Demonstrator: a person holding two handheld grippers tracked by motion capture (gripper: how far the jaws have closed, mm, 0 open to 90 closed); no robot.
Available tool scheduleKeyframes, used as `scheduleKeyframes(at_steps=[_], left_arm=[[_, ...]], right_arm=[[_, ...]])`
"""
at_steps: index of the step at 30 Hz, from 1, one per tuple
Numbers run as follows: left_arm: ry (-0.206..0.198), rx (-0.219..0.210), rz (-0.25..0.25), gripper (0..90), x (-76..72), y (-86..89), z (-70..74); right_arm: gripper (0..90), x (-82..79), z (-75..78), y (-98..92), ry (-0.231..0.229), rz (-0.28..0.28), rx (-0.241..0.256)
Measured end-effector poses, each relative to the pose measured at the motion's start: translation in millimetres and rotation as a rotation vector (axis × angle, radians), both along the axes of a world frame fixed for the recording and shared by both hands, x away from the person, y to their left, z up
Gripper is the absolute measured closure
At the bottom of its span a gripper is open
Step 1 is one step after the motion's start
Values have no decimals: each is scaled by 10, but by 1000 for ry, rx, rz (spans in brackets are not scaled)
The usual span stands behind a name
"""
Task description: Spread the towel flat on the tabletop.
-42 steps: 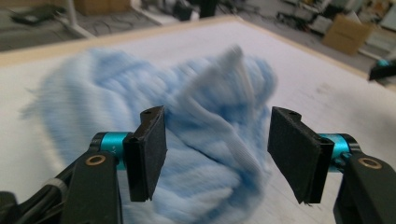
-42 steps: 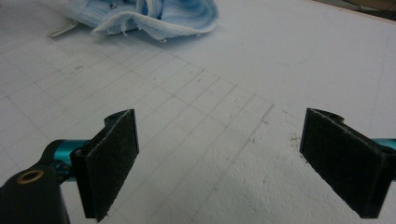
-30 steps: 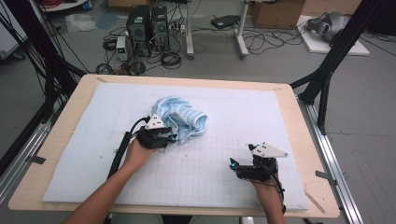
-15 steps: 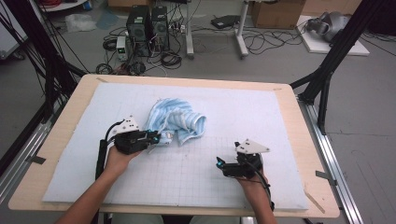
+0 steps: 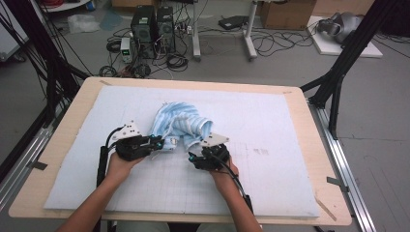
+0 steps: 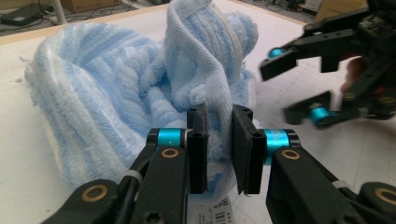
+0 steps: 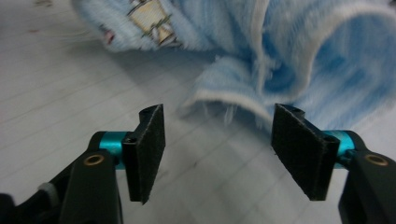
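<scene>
Towel (image 5: 180, 126) soft, floppy: left gripper (image 6: 219, 149) jaws pinch its hem, right gripper (image 7: 229, 144) jaws open at the 12 o'clock edge.

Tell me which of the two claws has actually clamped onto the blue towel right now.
The left claw: its jaws are pinched on a fold of the blue striped towel. The right claw has its jaws spread wide, just short of the towel's edge.

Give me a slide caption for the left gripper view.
Left gripper pinching a fold of the crumpled blue striped towel, with the open right gripper close by.
</scene>
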State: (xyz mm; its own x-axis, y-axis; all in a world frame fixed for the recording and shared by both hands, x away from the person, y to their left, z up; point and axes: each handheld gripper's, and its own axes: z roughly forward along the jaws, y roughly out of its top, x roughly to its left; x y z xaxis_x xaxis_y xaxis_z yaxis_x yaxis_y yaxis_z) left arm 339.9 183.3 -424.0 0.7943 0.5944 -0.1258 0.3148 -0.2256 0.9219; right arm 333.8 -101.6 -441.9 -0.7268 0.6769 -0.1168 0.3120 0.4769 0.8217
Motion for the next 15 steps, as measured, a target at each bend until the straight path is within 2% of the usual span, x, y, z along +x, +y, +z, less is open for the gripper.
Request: scheduleKeyframes(at_steps=[3,5,6,7,8,9,10,12,13,14,15], left_arm=[[5,0,-9,769,-5,-12,-2],[7,5,-19,769,-6,-19,-4],[7,3,-20,769,-9,-24,-3],[4,4,-21,769,-11,-24,-1],[5,2,-23,769,-14,-21,4],[6,0,-23,769,-16,-16,8],[5,2,-27,769,-18,-9,13],[11,0,-33,769,-30,-2,15],[13,2,-36,769,-38,0,13],[14,3,-43,769,-46,-1,10],[14,8,-49,769,-54,-6,7]], right_arm=[[420,106,-35,92,0,-51,-32],[489,172,-62,133,6,-69,-68],[606,240,-95,157,28,-55,-101],[724,257,-91,148,23,-43,-103],[724,257,-91,148,23,-43,-103],[795,253,-86,143,10,-45,-131],[833,250,-69,89,20,-35,-132],[837,237,-53,47,21,-36,-134],[838,219,-39,-4,14,-36,-143],[837,180,-7,-153,15,-51,-154],[837,180,-7,-153,15,-51,-154]])
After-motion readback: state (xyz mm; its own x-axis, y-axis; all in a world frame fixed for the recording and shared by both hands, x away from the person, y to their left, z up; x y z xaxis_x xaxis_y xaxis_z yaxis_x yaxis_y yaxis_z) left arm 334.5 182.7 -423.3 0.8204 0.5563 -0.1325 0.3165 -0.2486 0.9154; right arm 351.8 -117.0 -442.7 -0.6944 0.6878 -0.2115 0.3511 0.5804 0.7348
